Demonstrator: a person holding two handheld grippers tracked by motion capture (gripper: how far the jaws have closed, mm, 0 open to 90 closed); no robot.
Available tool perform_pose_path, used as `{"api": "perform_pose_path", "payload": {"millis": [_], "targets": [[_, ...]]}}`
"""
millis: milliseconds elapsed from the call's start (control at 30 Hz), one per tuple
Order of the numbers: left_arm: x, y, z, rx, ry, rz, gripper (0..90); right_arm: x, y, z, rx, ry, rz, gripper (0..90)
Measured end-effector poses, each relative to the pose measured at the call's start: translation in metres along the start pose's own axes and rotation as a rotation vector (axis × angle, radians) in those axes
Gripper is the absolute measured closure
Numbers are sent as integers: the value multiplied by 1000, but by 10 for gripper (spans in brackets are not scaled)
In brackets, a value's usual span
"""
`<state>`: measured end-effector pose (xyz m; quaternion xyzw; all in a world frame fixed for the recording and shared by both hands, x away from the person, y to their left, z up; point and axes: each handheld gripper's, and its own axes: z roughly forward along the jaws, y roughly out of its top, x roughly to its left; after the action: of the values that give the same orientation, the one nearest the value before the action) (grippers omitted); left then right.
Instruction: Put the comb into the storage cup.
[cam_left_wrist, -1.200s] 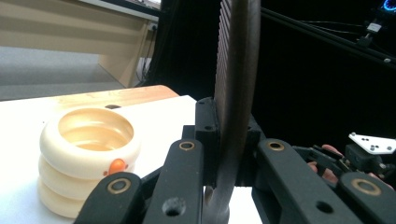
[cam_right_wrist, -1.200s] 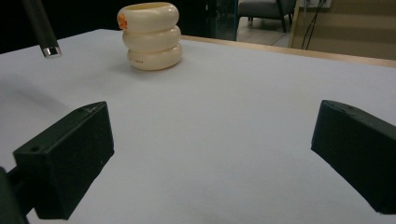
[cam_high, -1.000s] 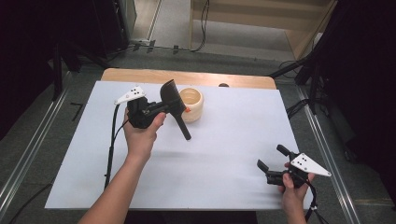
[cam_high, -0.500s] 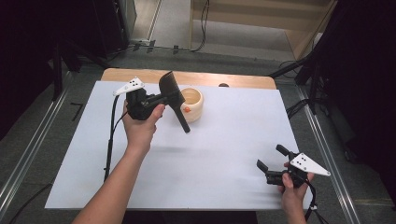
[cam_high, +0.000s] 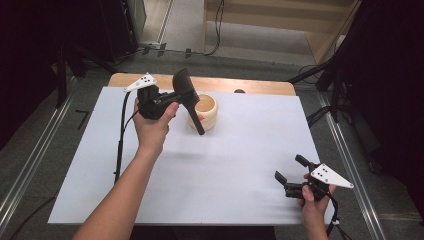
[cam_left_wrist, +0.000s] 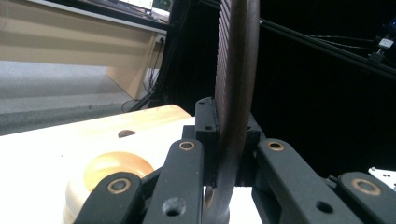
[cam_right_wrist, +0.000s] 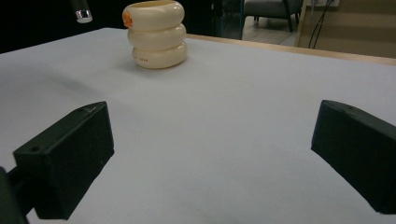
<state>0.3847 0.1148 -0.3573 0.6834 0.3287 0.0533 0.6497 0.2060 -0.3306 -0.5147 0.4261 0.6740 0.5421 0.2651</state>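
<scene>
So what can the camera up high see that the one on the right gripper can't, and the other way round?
High view alone: the left gripper clamped on a dark spatula, both forearms, and the floor around the table.

Right gripper view alone: the holder's three stacked rings from the side, and the open jaws close up.

Both: the cream holder and the white tabletop.
</scene>
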Motion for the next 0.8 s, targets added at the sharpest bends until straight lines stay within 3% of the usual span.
{"api": "perform_pose_path", "payload": {"millis": [400,800], "targets": [[6,11,12,-13,9,29,837,0,-1,1,-1,5,-3,0],[14,18,24,-37,31,17,837,-1,-1,0,-3,10,-2,0]]}}
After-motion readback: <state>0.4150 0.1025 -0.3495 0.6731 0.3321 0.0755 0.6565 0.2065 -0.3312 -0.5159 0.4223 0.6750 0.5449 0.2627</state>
